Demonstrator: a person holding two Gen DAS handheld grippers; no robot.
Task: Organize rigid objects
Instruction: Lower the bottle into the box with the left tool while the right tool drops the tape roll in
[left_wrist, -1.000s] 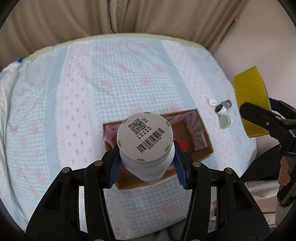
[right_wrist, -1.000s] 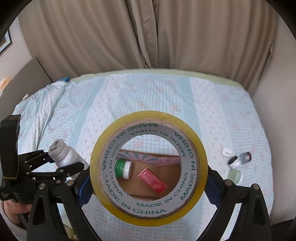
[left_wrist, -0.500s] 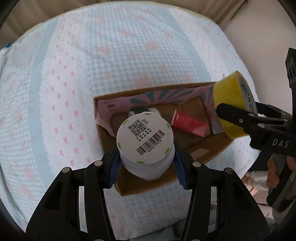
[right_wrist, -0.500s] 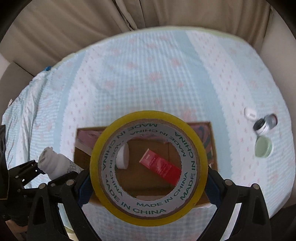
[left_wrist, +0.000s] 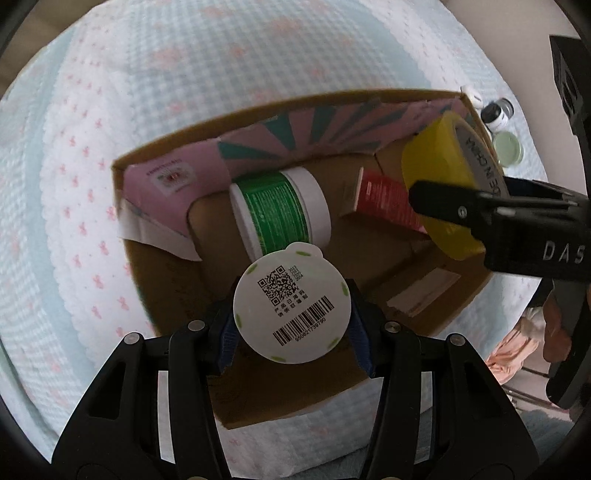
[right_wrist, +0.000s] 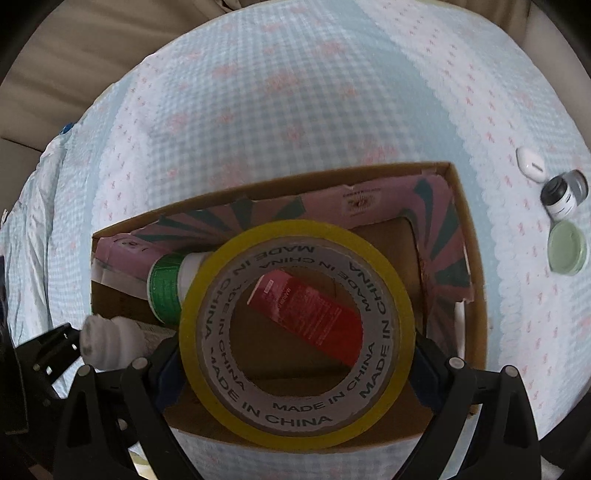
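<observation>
My left gripper (left_wrist: 291, 332) is shut on a white bottle (left_wrist: 291, 310), whose barcoded base faces the camera, and holds it over the near left part of an open cardboard box (left_wrist: 155, 155). My right gripper (right_wrist: 295, 354) is shut on a yellow tape roll (right_wrist: 295, 417) and holds it over the box's (right_wrist: 476, 280) middle; the roll also shows in the left wrist view (left_wrist: 439, 184). Inside the box lie a green-labelled white jar (left_wrist: 277, 210) and a red carton (right_wrist: 314, 314). The white bottle shows at the left in the right wrist view (right_wrist: 110, 339).
The box sits on a bed with a light blue checked cover (right_wrist: 277, 92). To the right of the box lie a small white case (right_wrist: 530, 164), a small dark jar (right_wrist: 563, 192) and a pale green lid (right_wrist: 567, 249). Pink patterned flaps (left_wrist: 295, 125) line the box.
Both grippers have moved forward and down over the box, which now looks much larger. The tape roll and the bottle now hang above the box's inside.
</observation>
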